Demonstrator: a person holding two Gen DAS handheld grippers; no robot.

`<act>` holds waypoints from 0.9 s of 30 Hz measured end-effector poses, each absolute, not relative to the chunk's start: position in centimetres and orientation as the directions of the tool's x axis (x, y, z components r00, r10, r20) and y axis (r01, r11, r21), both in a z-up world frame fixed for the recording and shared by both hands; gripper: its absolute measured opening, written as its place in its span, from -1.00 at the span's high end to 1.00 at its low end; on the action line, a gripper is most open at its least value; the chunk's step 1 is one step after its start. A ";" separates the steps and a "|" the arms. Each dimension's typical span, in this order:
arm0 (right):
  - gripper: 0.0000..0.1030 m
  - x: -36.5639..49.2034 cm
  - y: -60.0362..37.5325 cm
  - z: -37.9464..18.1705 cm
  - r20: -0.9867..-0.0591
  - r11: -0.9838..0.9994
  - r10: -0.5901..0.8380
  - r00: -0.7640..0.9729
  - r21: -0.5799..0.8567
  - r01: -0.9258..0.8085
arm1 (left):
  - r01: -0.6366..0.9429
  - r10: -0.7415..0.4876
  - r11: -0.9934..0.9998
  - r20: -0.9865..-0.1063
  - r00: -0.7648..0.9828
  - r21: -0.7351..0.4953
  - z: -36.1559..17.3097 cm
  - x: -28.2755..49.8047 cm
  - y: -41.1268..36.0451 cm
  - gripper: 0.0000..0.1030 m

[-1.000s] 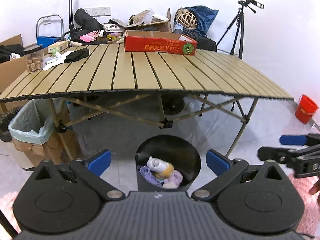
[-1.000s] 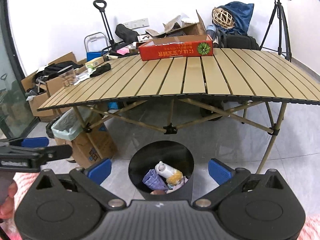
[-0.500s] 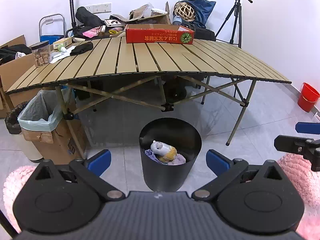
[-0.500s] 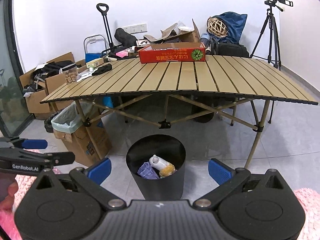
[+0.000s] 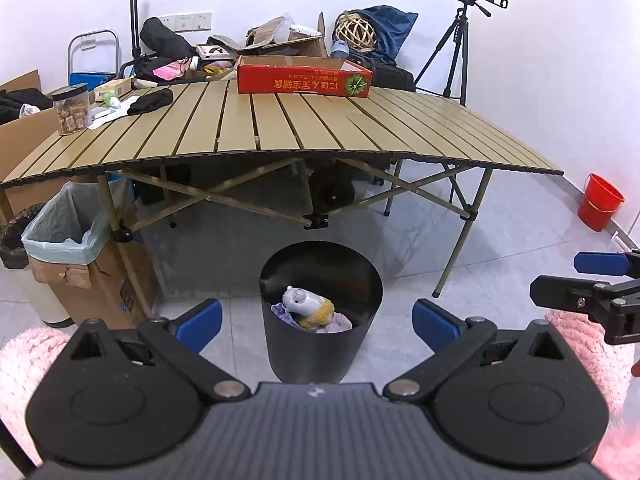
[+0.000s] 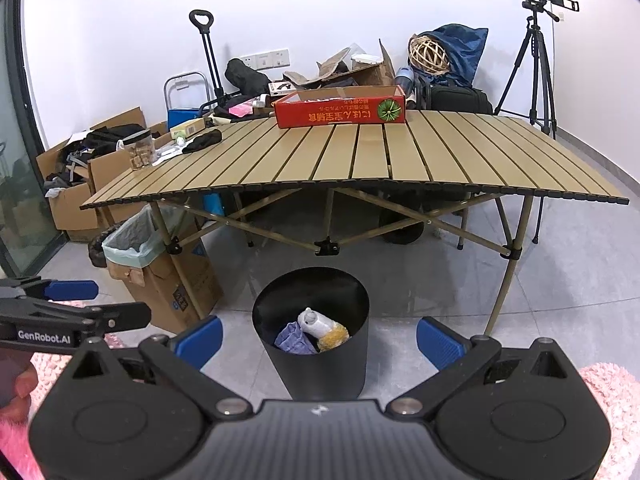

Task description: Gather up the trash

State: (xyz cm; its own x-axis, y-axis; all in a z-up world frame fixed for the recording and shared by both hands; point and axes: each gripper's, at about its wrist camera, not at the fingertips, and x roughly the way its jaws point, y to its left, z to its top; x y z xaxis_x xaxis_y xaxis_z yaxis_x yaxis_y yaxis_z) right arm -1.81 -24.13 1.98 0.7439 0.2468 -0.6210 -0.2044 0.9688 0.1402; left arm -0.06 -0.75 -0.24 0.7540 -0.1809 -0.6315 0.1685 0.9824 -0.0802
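Note:
A black round trash bin (image 5: 320, 352) stands on the floor in front of the folding table (image 5: 280, 132); it also shows in the right wrist view (image 6: 316, 364). Inside lie a white and yellow bottle (image 5: 308, 306) and purple crumpled trash (image 6: 294, 340). My left gripper (image 5: 318, 322) is open and empty, above and short of the bin. My right gripper (image 6: 318, 334) is open and empty too, at a similar height. Each gripper shows at the edge of the other's view.
A cardboard box lined with a pale bag (image 5: 80, 264) stands left of the bin under the table edge. A red box (image 5: 304, 76), a jar (image 5: 72, 108) and a black cloth (image 5: 152, 102) sit on the table. A red bucket (image 5: 602, 200) and a tripod (image 5: 460, 44) stand at right.
Both grippers have pulled back and up from the bin and table, so the bin looks smaller and farther. Both stay open and empty.

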 end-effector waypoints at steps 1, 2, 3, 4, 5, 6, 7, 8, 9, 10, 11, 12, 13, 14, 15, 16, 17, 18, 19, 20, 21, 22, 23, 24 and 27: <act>-1.00 -1.8 -24.1 2.0 -0.620 0.969 0.247 0.744 0.140 -0.205 | 0.169 -0.181 0.982 -0.630 0.755 -0.079 -0.2 -0.1 -0.8 -1.00; -1.00 -1.8 -24.1 2.0 -0.620 0.969 0.247 0.745 0.139 -0.205 | 0.169 -0.180 0.983 -0.630 0.756 -0.078 -0.2 -0.1 -0.8 -1.00; -1.00 -1.8 -24.0 2.0 -0.619 0.969 0.246 0.746 0.138 -0.205 | 0.169 -0.180 0.982 -0.629 0.756 -0.078 -0.2 0.0 -0.7 -1.00; -1.00 -1.9 -24.0 2.0 -0.618 0.969 0.246 0.747 0.138 -0.206 | 0.169 -0.181 0.982 -0.628 0.757 -0.079 -0.2 -0.1 -0.7 -1.00; -1.00 -1.9 -24.0 2.0 -0.617 0.969 0.246 0.747 0.138 -0.206 | 0.168 -0.180 0.983 -0.628 0.758 -0.078 -0.2 0.0 -0.7 -1.00; -1.00 -1.9 -24.0 2.0 -0.617 0.969 0.246 0.748 0.137 -0.206 | 0.167 -0.178 0.983 -0.627 0.758 -0.077 -0.2 0.0 -0.7 -1.00; -1.00 -1.9 -24.0 2.0 -0.617 0.969 0.247 0.747 0.137 -0.206 | 0.167 -0.178 0.983 -0.627 0.759 -0.077 -0.2 0.0 -0.7 -1.00; -1.00 -1.9 -24.0 2.0 -0.617 0.969 0.247 0.747 0.137 -0.206 | 0.166 -0.178 0.983 -0.626 0.759 -0.077 -0.2 0.0 -0.7 -1.00; -1.00 -1.9 -24.0 2.0 -0.617 0.969 0.247 0.747 0.138 -0.206 | 0.166 -0.177 0.983 -0.625 0.760 -0.077 -0.2 -0.1 -0.7 -1.00; -1.00 -1.9 -23.9 2.0 -0.617 0.969 0.247 0.748 0.137 -0.206 | 0.165 -0.176 0.983 -0.625 0.761 -0.077 -0.2 -0.1 -0.7 -1.00; -1.00 -1.9 -23.9 2.0 -0.617 0.969 0.247 0.748 0.137 -0.207 | 0.164 -0.176 0.983 -0.624 0.761 -0.077 -0.1 -0.1 -0.7 -1.00; -1.00 -1.9 -23.9 2.0 -0.617 0.969 0.247 0.747 0.138 -0.206 | 0.164 -0.175 0.984 -0.623 0.762 -0.076 -0.1 -0.2 -0.7 -1.00; -1.00 -1.9 -23.9 2.0 -0.617 0.969 0.246 0.748 0.138 -0.206 | 0.163 -0.175 0.984 -0.623 0.763 -0.076 -0.1 -0.2 -0.7 -1.00; -1.00 -1.9 -23.9 2.0 -0.617 0.969 0.247 0.748 0.138 -0.206 | 0.163 -0.174 0.984 -0.621 0.764 -0.076 -0.1 -0.2 -0.7 -1.00; -1.00 -1.9 -23.9 2.0 -0.617 0.969 0.246 0.747 0.138 -0.206 | 0.163 -0.174 0.984 -0.621 0.765 -0.075 0.0 -0.3 -0.8 -1.00; -1.00 -1.9 -23.9 2.0 -0.617 0.969 0.246 0.747 0.138 -0.206 | 0.162 -0.174 0.984 -0.621 0.765 -0.076 0.0 -0.3 -0.8 -1.00; -1.00 -1.9 -23.9 2.0 -0.617 0.969 0.247 0.747 0.138 -0.206 | 0.162 -0.174 0.984 -0.621 0.764 -0.076 0.0 -0.3 -0.8 -1.00; -1.00 -1.9 -23.9 2.0 -0.617 0.969 0.247 0.747 0.138 -0.205 | 0.162 -0.173 0.984 -0.621 0.765 -0.076 0.0 -0.3 -0.8 -1.00; -1.00 -1.9 -23.9 2.0 -0.618 0.969 0.246 0.747 0.138 -0.205 | 0.161 -0.173 0.984 -0.620 0.765 -0.076 0.0 -0.3 -0.8 -1.00; -1.00 -2.0 -23.8 2.0 -0.618 0.969 0.246 0.747 0.137 -0.206 | 0.161 -0.173 0.984 -0.620 0.765 -0.076 0.0 -0.3 -0.8 -1.00; -1.00 -2.0 -23.8 2.1 -0.618 0.969 0.246 0.746 0.137 -0.206 | 0.161 -0.173 0.984 -0.620 0.765 -0.076 0.0 -0.3 -0.7 -1.00; -1.00 -2.0 -23.8 2.1 -0.618 0.969 0.246 0.747 0.137 -0.206 | 0.161 -0.173 0.984 -0.620 0.766 -0.076 0.1 -0.3 -0.7 -1.00; -1.00 -2.0 -23.8 2.1 -0.617 0.969 0.246 0.747 0.137 -0.207 | 0.161 -0.173 0.984 -0.619 0.766 -0.076 0.1 -0.3 -0.6 -1.00; -1.00 -2.0 -23.7 2.1 -0.617 0.969 0.246 0.748 0.136 -0.207 | 0.161 -0.173 0.984 -0.619 0.766 -0.077 0.1 -0.3 -0.6 -1.00; -1.00 -2.0 -23.6 2.2 -0.616 0.969 0.246 0.748 0.135 -0.207 | 0.160 -0.174 0.984 -0.617 0.768 -0.078 0.2 -0.3 -0.5 -1.00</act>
